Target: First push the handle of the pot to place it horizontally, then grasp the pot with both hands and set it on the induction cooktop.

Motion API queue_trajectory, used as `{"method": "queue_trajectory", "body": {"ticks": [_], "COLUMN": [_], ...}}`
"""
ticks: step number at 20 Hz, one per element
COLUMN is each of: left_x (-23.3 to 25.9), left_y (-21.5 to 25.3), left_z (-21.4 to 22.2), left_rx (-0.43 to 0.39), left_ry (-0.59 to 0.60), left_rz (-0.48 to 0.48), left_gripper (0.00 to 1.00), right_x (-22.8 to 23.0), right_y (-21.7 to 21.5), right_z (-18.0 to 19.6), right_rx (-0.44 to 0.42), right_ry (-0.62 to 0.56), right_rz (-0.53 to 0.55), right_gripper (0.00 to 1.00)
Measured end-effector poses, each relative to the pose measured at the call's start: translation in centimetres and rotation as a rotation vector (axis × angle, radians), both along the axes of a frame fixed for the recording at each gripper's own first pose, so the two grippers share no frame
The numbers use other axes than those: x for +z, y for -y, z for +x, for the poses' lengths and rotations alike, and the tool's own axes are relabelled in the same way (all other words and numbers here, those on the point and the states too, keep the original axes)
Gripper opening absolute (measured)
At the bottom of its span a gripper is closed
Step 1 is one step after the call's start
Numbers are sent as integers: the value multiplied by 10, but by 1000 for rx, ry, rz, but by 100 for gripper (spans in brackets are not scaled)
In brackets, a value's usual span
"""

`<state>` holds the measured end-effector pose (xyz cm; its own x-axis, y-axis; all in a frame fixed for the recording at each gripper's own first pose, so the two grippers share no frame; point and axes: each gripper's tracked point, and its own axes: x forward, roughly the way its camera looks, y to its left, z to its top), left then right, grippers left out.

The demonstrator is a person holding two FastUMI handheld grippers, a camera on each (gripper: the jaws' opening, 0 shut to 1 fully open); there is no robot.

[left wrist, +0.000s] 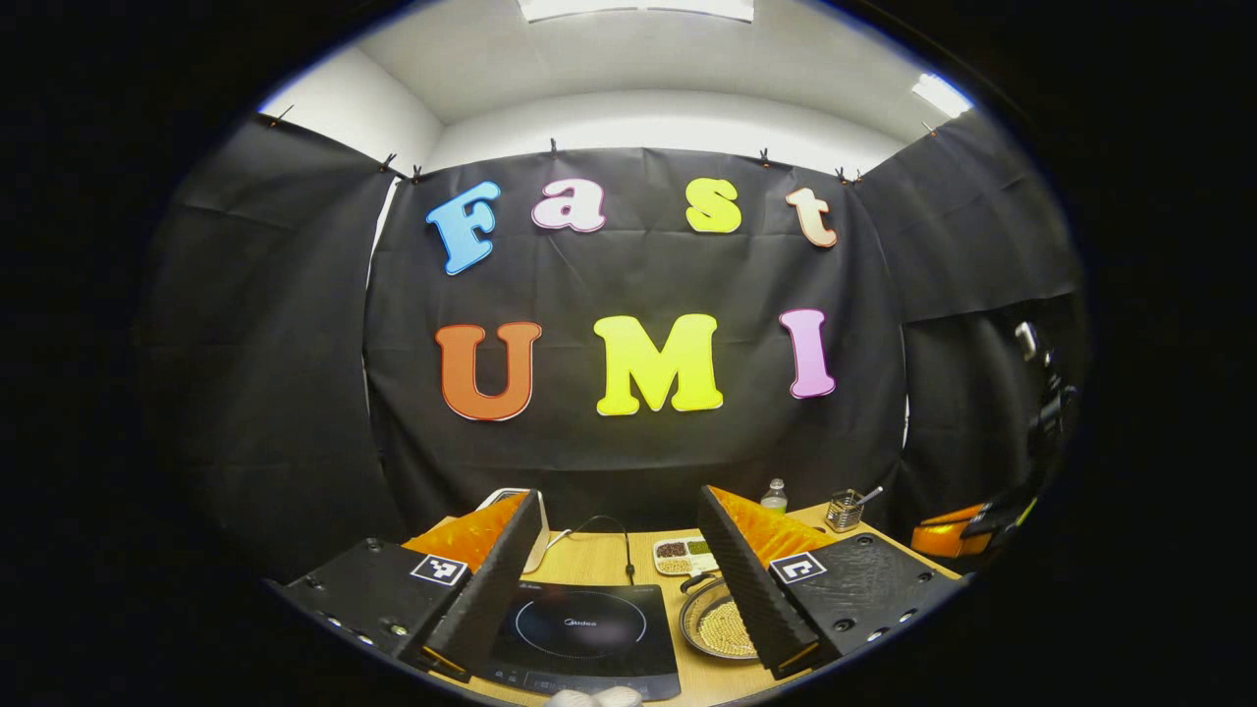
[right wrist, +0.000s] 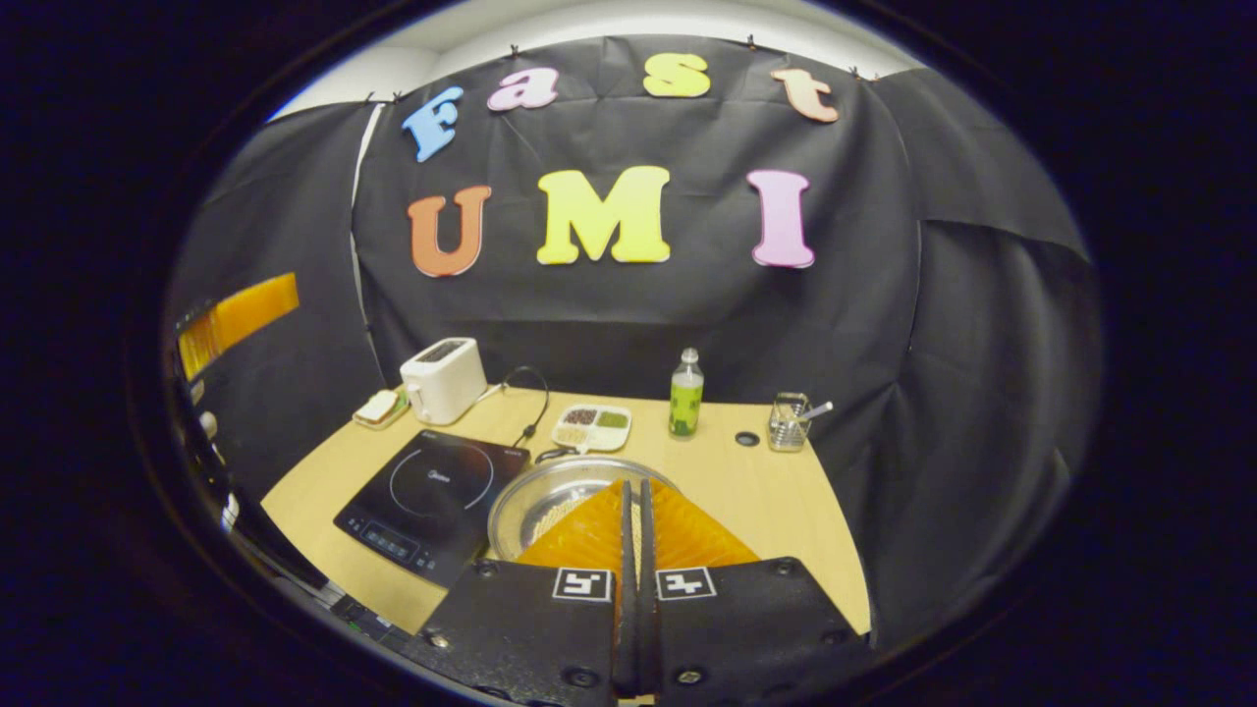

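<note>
In the left gripper view, your left gripper (left wrist: pixel 619 570) has its two fingers spread wide, holding and touching nothing, raised above the near edge of the table (left wrist: pixel 599 560). Between the fingers you see one induction cooktop (left wrist: pixel 587 633), black and flat, and just to its right one pot (left wrist: pixel 719 621), partly hidden behind the right finger, with pale round grains inside; its dark handle (left wrist: pixel 695 581) shows at the far rim, though you cannot tell its angle. Beyond lie one divided dish (left wrist: pixel 684 556), one bottle (left wrist: pixel 774 496) and one wire holder (left wrist: pixel 844 511), and a white toaster (left wrist: pixel 535 530) peeks from behind the left finger. At the far right edge your other gripper (left wrist: pixel 957 535) shows in orange and black. In the right gripper view, your right gripper (right wrist: pixel 635 530) has its fingers pressed together with nothing between them, poised over the near side of the pot (right wrist: pixel 555 501), which stands on the table (right wrist: pixel 786 511) touching the right side of the cooktop (right wrist: pixel 432 501). Around it you count one toaster (right wrist: pixel 444 379) with a cable, one small plate (right wrist: pixel 381 407) beside it, one divided dish (right wrist: pixel 591 425), one green bottle (right wrist: pixel 685 395) and one wire holder (right wrist: pixel 789 420), all well apart from the pot except the dish just behind it.
</note>
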<state>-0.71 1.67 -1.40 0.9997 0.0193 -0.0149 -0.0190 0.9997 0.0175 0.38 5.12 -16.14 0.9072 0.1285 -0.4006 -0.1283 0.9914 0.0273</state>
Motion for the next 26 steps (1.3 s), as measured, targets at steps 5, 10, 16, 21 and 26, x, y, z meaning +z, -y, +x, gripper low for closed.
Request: {"method": "queue_trajectory", "body": {"ticks": [5, 10, 16, 21, 26], "left_x": [-3, -3, -6, -10, -10], "left_y": [1, -1, -7, -17, -19], "left_z": [-6, -14, -26, -32, -32], "left_rx": [11, 32, 76, 114, 125], "left_ry": [-12, -23, -42, -59, -62], "left_rz": [6, 19, 40, 47, 39], "left_gripper": [96, 96, 96, 96, 96], "right_x": [-88, -164, -209, -219, -226], "right_y": [-15, -33, -53, -60, -54], "right_z": [-17, -36, -29, -13, -5], "right_rx": [37, 85, 146, 157, 136], "right_ry": [-183, -330, -420, -441, -472], "right_rz": [-3, -37, -62, -64, -42], "right_gripper": [4, 4, 1, 1, 1]}}
